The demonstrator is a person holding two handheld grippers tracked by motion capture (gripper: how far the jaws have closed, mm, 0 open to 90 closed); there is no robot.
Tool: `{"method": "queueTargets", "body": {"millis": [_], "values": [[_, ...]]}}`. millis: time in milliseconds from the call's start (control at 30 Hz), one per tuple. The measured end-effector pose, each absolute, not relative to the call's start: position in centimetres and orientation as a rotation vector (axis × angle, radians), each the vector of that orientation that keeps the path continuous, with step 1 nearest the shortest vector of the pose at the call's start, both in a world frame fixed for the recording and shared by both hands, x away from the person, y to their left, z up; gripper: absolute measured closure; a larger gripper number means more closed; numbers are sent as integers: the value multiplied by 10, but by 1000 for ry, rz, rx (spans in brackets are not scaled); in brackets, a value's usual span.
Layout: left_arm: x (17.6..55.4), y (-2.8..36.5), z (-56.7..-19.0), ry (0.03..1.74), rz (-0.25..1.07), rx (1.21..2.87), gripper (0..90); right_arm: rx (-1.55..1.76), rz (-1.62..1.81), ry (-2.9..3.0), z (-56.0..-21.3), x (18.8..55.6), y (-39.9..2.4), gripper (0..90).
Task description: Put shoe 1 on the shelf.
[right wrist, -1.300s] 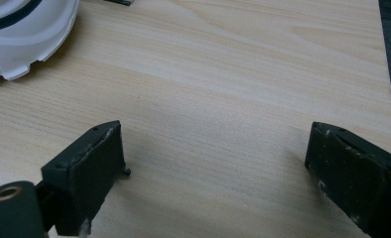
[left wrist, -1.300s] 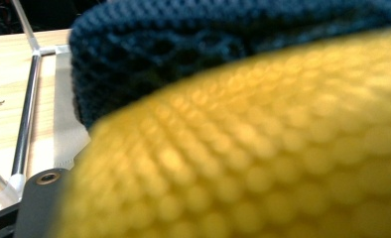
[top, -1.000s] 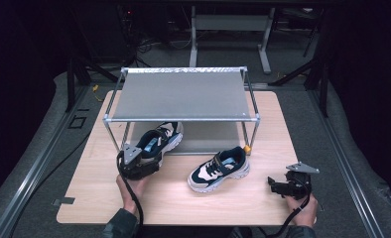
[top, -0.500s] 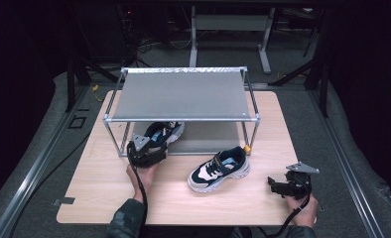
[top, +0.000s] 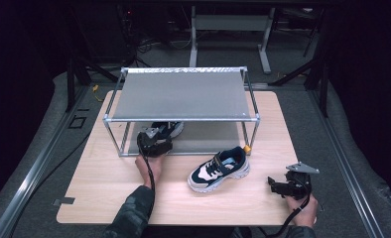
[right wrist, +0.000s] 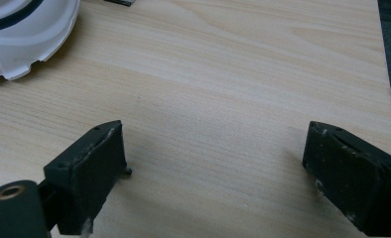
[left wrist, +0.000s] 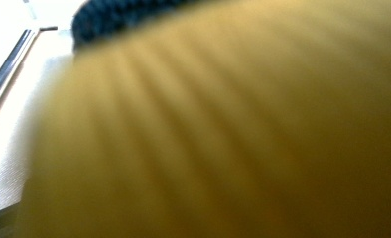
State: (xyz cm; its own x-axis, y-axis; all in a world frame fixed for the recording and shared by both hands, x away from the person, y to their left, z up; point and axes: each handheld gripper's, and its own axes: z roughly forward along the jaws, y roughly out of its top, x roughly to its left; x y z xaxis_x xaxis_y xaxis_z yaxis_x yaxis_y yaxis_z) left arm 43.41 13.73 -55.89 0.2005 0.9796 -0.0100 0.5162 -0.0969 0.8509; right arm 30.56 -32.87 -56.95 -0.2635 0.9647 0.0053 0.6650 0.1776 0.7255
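Pale wooden table top (top: pixel 109 193) holds a grey metal rack (top: pixel 181 94) with a flat shelf on top. My left gripper (top: pixel 153 144) sits at the front edge of that rack, by its lower shelf. It is clamped on a black and white sneaker (top: pixel 167 130) and has it tucked under the top shelf. In the left gripper view I see a blurry yellow-brown surface pressed up close, so the shoe is right against the camera. A second dark blue and white sneaker (top: pixel 218 168) lies on the table just in front of the rack, near its right front leg. My right gripper (top: pixel 278 186) rests low by the right edge of the table, well apart from that shoe. Its black jaws stand wide with bare wood between them.
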Motion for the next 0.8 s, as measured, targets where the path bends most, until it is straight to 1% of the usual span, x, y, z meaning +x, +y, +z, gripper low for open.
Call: {"method": "queueTargets", "body": {"millis": [67,133,167,267,333,400,600,700,767,800], "values": [[438,133,-559,1430,777,1732,199,1530,864,2000,-569,306,-329,91],[439,130,-561,1420,741,1764,192,1530,864,1999,-570,306,-329,91],[439,130,-559,1443,781,1759,190,1530,864,1999,-570,306,-329,92],[438,135,-558,1417,722,1761,178,1529,864,1999,-570,306,-329,92],[433,139,-555,1407,719,1745,150,1529,864,2000,-570,306,-329,92],[427,142,-551,1396,689,1733,146,1529,865,2000,-569,306,-329,93],[407,158,-542,1331,661,1716,151,1525,876,1996,-570,306,-329,94],[401,163,-542,1312,634,1752,157,1529,865,2000,-569,306,-329,94],[399,166,-544,1311,616,1760,166,1526,875,1996,-570,306,-329,94],[399,167,-546,1307,607,1761,189,1525,876,1996,-570,306,-329,94]]}}
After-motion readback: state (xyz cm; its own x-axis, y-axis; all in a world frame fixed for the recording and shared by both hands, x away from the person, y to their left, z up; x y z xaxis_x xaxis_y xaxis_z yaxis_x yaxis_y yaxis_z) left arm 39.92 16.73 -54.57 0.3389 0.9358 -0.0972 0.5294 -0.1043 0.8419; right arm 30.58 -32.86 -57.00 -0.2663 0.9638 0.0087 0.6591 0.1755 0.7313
